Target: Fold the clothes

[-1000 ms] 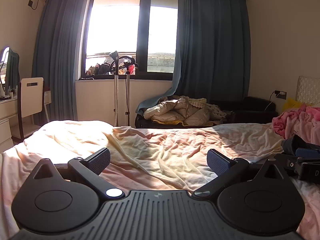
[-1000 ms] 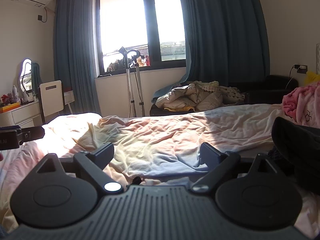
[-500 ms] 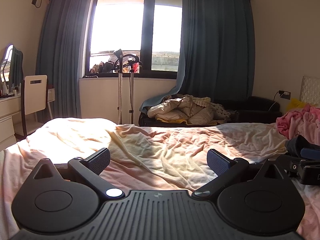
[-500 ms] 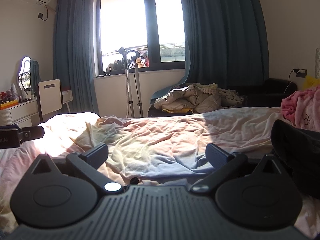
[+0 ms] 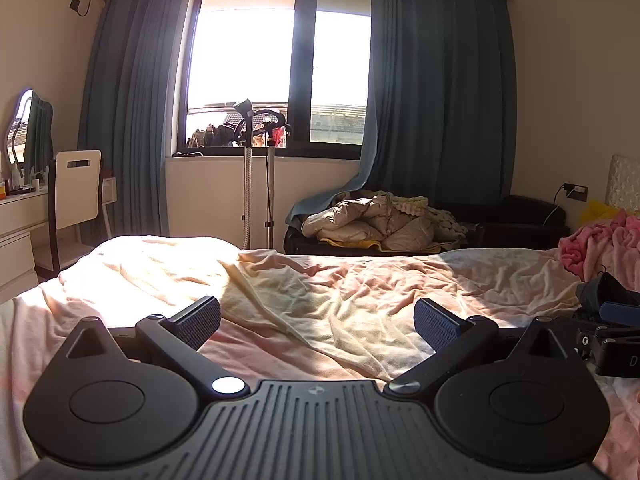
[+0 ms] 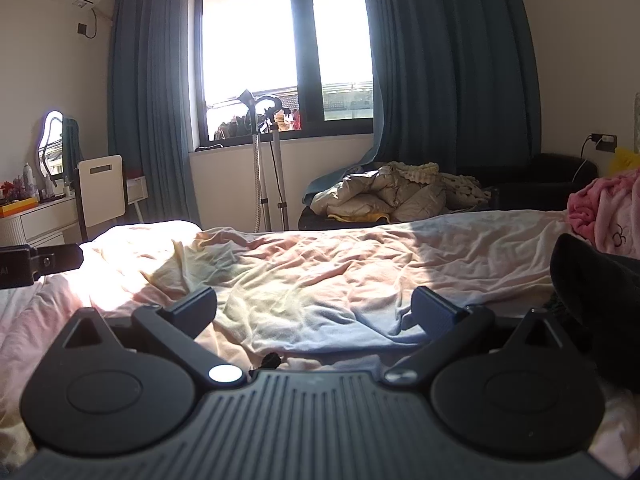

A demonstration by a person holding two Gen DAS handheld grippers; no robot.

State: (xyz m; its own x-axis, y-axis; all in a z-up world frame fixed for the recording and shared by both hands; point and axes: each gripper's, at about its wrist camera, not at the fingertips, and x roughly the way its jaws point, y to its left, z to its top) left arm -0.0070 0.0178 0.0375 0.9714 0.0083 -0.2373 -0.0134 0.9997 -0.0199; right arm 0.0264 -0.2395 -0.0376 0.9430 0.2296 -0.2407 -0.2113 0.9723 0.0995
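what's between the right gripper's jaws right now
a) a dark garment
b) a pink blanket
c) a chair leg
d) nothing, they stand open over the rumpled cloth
d: the right gripper stands wide open, its pads gripping nothing, with the pale cloth lying on the bed beyond them.

I see a pale yellow garment (image 5: 320,308) lying crumpled and unfolded across the pink bedsheet (image 5: 480,280), sunlit.
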